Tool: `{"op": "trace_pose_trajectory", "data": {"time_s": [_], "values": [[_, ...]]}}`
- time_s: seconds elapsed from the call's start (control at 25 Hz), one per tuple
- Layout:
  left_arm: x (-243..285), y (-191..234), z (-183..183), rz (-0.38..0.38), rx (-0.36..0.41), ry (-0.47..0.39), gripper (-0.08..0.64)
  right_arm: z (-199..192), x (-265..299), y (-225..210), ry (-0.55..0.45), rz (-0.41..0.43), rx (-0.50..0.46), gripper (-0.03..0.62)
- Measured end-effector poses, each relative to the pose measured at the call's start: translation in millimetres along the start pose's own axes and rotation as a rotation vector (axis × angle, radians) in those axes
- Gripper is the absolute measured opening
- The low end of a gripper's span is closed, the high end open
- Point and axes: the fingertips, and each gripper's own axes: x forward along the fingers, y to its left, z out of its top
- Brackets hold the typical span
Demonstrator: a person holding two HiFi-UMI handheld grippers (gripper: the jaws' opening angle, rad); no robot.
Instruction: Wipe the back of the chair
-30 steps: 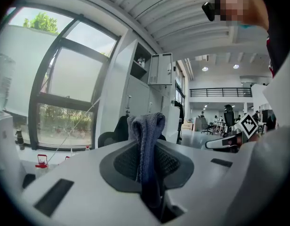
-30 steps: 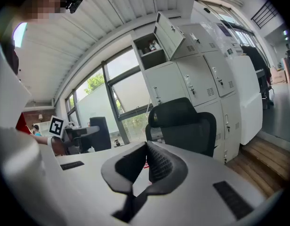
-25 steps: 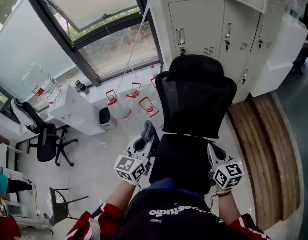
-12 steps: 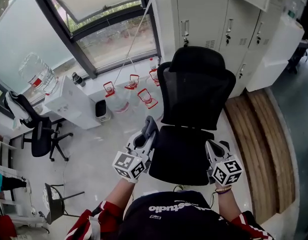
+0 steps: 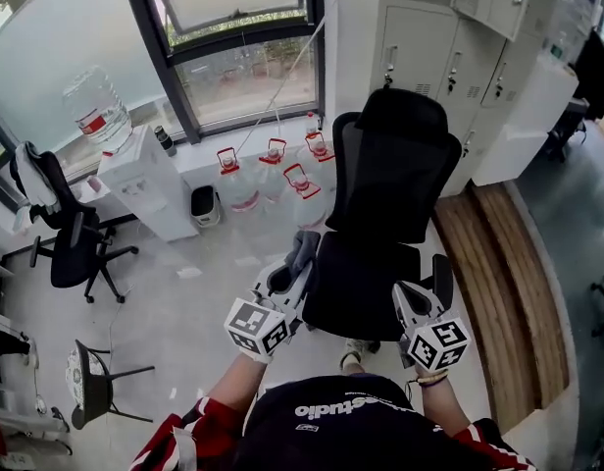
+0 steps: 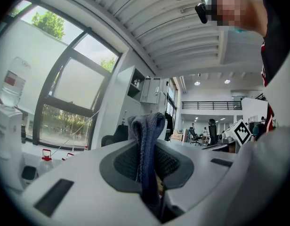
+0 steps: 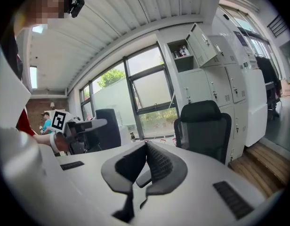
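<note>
A black office chair (image 5: 392, 170) with a mesh back and headrest stands ahead, its seat (image 5: 356, 283) turned toward me. My left gripper (image 5: 285, 281) hovers at the seat's left edge, shut on a grey-blue cloth (image 5: 303, 251) that sticks up between its jaws. Up close, the cloth (image 6: 146, 140) fills the left gripper (image 6: 147, 173). My right gripper (image 5: 408, 300) hangs over the seat's right front corner, shut and empty. In the right gripper view its jaws (image 7: 146, 147) meet, and the chair (image 7: 206, 126) stands beyond them.
Water jugs (image 5: 273, 170) and a water dispenser (image 5: 135, 180) line the window wall at left. Grey lockers (image 5: 459, 47) stand behind the chair. A wooden platform (image 5: 498, 263) runs along the right. Another office chair (image 5: 72, 238) and a stool (image 5: 91, 381) are at far left.
The chair now lies farther from my body, with more floor and a foot showing before the seat. Both grippers keep their pose; the cloth stays in the left one.
</note>
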Motion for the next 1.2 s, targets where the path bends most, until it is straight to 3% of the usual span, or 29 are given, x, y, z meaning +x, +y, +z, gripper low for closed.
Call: {"op": "trace_pose_trajectory", "data": {"time_s": [0.24,0.52,0.92,1.2], "values": [[-68,-31,-5,-0.069,-0.01,0.012,0.061,-26,-72,51,-0.009,-0.121,-0.014,0.015],[-100,-80,3,-0.126,0.002,0.005,0.061,-17,-136,64,-0.07,-0.203,-0.054,0.015],[-140,-166,3,-0.079,0.013,-0.007,0.061,-26,-216,97,-0.101,-0.145,-0.129,0.015],[-171,-228,-15,-0.055,0.038,0.018,0.061,-51,-275,104,-0.12,-0.14,-0.116,0.015]]}}
